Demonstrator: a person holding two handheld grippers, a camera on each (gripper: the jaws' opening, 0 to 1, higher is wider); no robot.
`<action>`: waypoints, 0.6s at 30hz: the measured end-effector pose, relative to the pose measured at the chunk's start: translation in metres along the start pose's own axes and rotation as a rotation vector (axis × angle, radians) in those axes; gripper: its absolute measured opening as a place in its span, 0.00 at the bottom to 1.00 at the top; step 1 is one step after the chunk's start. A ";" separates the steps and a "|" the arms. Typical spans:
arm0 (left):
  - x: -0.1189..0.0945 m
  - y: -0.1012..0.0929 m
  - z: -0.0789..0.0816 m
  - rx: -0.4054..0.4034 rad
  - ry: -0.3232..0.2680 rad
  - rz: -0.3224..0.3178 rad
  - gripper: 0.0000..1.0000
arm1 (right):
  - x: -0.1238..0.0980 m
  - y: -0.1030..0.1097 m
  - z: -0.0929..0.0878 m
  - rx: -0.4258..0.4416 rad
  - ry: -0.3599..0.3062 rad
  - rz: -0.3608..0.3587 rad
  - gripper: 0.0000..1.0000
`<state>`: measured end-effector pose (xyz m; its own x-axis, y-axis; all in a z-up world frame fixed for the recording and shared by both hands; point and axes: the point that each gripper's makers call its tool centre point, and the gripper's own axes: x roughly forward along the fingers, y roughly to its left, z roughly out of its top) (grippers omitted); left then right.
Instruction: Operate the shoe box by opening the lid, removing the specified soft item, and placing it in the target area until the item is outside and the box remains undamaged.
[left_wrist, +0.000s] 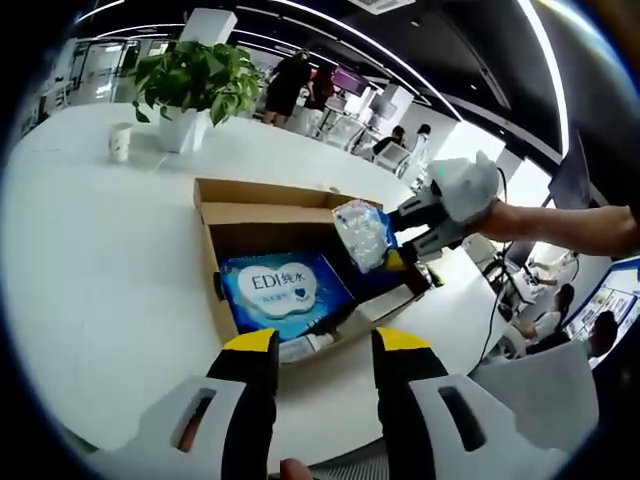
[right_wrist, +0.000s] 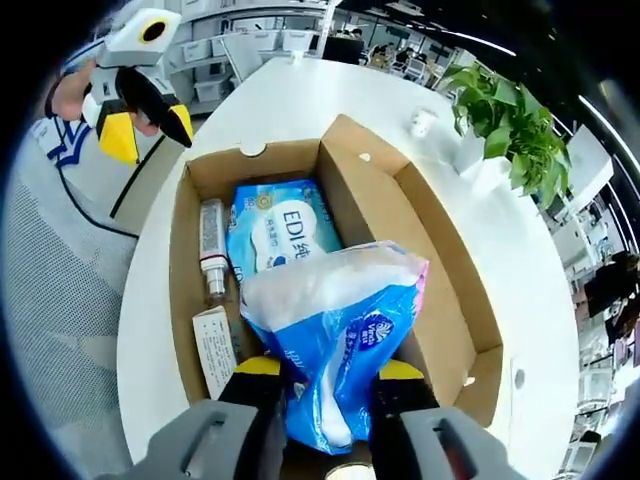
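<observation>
Right gripper view: fingers (right_wrist: 328, 372) clamped on tissue pack (right_wrist: 335, 330), long axis upright.

Probably an office: desks (left_wrist: 390, 152), linear ceiling lights (left_wrist: 400, 60).

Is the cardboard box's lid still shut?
No, the brown cardboard shoe box lies open, with a blue wipes pack and a small bottle visible inside it.
</observation>
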<state>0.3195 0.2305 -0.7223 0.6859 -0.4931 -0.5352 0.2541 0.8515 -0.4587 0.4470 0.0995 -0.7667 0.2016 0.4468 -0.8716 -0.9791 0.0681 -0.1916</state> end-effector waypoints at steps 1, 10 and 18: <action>0.000 -0.001 0.000 0.000 0.000 -0.001 0.38 | -0.002 0.000 0.001 0.001 -0.003 -0.001 0.27; 0.000 -0.007 0.000 0.005 -0.001 -0.005 0.38 | -0.013 0.000 0.002 0.000 -0.023 -0.020 0.27; -0.001 -0.009 0.005 0.018 -0.003 -0.005 0.38 | -0.026 -0.002 0.008 -0.008 -0.040 -0.037 0.27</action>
<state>0.3200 0.2245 -0.7143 0.6865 -0.4971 -0.5308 0.2699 0.8519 -0.4488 0.4434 0.0954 -0.7402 0.2366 0.4795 -0.8450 -0.9707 0.0784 -0.2273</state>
